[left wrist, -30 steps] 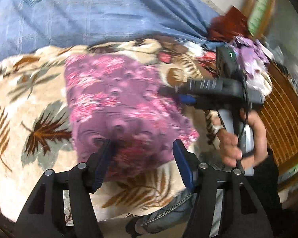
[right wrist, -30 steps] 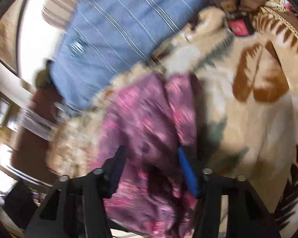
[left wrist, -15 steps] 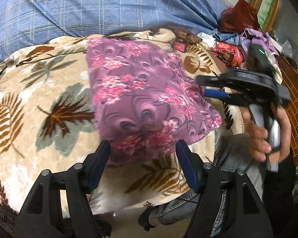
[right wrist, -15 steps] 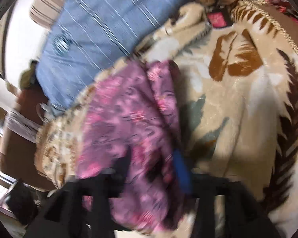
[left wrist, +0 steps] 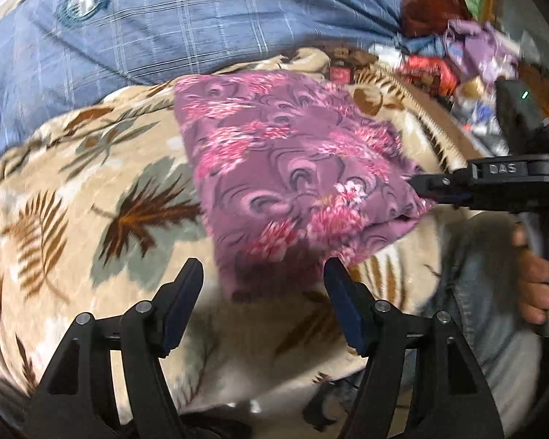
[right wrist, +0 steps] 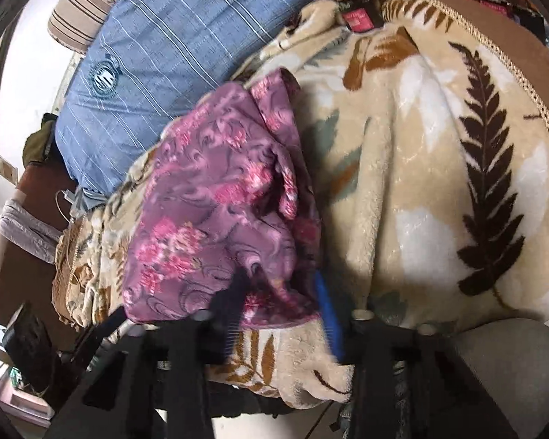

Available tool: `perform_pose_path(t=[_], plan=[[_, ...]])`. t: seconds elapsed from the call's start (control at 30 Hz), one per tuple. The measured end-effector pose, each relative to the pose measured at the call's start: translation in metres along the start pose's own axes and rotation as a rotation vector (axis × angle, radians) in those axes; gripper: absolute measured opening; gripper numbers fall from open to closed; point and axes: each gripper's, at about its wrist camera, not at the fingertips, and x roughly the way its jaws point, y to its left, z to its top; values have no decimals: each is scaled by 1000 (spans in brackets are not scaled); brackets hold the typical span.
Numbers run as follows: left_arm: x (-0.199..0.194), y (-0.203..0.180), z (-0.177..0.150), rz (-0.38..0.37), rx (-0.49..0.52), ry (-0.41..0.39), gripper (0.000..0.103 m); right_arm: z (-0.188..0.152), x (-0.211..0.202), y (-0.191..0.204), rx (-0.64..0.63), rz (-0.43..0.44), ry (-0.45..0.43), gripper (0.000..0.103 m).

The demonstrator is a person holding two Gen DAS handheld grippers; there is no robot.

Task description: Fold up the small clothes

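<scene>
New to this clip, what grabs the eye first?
The folded purple cloth with pink flowers lies mid-frame on a cream fleece blanket with brown fern leaves. The right gripper, jaws just closing, sits at its right corner. A blue checked quilt lies behind.

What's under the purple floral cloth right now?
The purple floral cloth lies on a beige leaf-print blanket, which shows all around it. Whatever sits directly beneath the cloth's folded layers is covered, as is anything under the blanket.
</scene>
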Motion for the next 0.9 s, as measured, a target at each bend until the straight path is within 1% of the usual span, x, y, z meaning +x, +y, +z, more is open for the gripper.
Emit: perform_pose_path(t=[0.03,0.07,0.13,0.17,0.2,0.23,0.27,0.33,0.37,0.43,0.5,0.53,0.57,0.6,0.63,0.67,0.7,0.73,0.77,0.8,0.83,0.9], plan=[[4,-6,3,11,27,-8,68,-1,2,0,-1,-6,8,14],[3,-10,5,21,44,-27,67,-1,3,0,-4,-8,9,12],[1,-11,8,39,60,-54,47,-2,-1,2,-18,-8,2,8],[-2,-8,9,32,50,-57,31,-3,-3,3,-19,-8,-2,8],[-6,-2,9,21,27,-66,22,-4,-6,4,-18,-6,-2,7],[-13,8,7,1,-6,-75,20,-6,-8,3,-17,-7,6,7],[-13,14,4,-11,-26,-63,17,-8,-7,3,-13,-13,19,7],[-2,24,-5,-42,-71,-12,17,-11,1,-1,0,-36,48,6],[5,25,-11,-39,-87,2,16,-12,8,-1,-2,-64,61,7],[3,16,-13,-6,-57,-27,17,-10,16,3,-18,-121,66,7],[-6,10,-10,-11,-43,-38,23,-10,14,9,-41,-150,41,8],[-9,11,-8,-29,-51,-29,23,-10,13,9,-42,-150,43,15],[-15,15,-6,-66,-65,-15,23,-10,10,10,-40,-126,46,17],[-20,22,-5,-109,-86,-3,27,-10,5,11,-44,-96,39,20],[-30,34,-4,-193,-138,5,31,-8,-3,12,-48,-71,25,31],[-36,42,-2,-253,-178,4,46,-5,-14,15,-58,-53,3,39],[-44,53,1,-312,-229,-8,58,-1,-24,19,-70,-37,-21,53],[-52,62,5,-344,-267,-37,61,6,-36,24,-89,-5,-59,63],[-59,73,13,-343,-290,-67,66,15,-47,31,-110,32,-92,65],[-59,81,24,-322,-303,-68,68,23,-51,35,-128,55,-106,66],[-57,87,31,-315,-315,-60,68,37,-53,42,-147,82,-114,66],[-41,104,52,-335,-383,-40,68,65,-45,49,-158,129,-99,66]])
